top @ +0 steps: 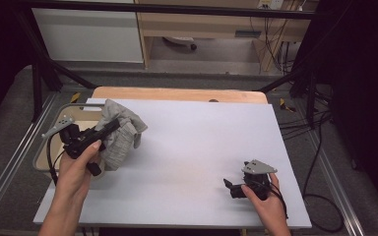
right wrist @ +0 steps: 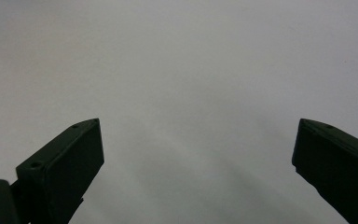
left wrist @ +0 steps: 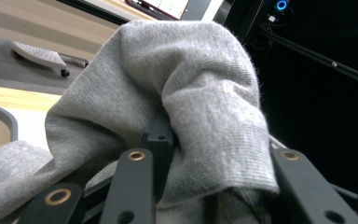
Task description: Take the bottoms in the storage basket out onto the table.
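Your left gripper pinches the soft grey knitted cloth by 1 fold; swinging it could shake it loose beside the grey tray. Your right gripper rests wide open, holding nothing.

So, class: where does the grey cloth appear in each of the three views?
High view: grey cloth at left, held by the left gripper, beside the tray.
Left gripper view: cloth draped over the jaws, centre.
Right gripper view: not in it.
Shared landmark: white table sheet.

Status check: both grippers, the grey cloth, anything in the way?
Left gripper shut on grey cloth, cloth bunched and hanging by the bin. Right gripper open, nothing between its jaws, low over the white board. Nothing in the way.
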The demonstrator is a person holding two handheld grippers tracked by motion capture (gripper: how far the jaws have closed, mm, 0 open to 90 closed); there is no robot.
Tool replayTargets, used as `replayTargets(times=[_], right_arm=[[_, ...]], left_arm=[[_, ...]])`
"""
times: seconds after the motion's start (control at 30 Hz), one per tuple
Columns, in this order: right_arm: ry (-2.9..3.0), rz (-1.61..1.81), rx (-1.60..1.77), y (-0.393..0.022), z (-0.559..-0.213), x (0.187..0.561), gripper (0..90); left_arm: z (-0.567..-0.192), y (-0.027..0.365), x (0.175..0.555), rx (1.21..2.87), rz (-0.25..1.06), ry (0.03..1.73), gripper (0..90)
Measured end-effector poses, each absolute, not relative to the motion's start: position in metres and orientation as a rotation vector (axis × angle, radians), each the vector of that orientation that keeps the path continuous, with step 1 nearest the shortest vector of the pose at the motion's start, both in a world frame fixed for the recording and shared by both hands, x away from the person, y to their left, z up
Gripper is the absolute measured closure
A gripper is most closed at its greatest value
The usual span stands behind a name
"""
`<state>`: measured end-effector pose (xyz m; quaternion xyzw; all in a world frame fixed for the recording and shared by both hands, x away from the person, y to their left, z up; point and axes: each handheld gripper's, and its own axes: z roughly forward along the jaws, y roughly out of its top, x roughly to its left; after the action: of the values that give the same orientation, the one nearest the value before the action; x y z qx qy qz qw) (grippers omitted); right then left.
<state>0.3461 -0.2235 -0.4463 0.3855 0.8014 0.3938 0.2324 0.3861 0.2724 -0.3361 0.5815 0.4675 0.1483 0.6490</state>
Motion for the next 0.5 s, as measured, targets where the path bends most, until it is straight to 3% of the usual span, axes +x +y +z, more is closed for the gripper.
replayTargets(times=[0.5], right_arm=[[2.204,1.083,1.059,-0.224,-0.446,0.346,2.7]], left_arm=[[-0.349,0.268,0.391,1.32,0.307,1.101,64.2]])
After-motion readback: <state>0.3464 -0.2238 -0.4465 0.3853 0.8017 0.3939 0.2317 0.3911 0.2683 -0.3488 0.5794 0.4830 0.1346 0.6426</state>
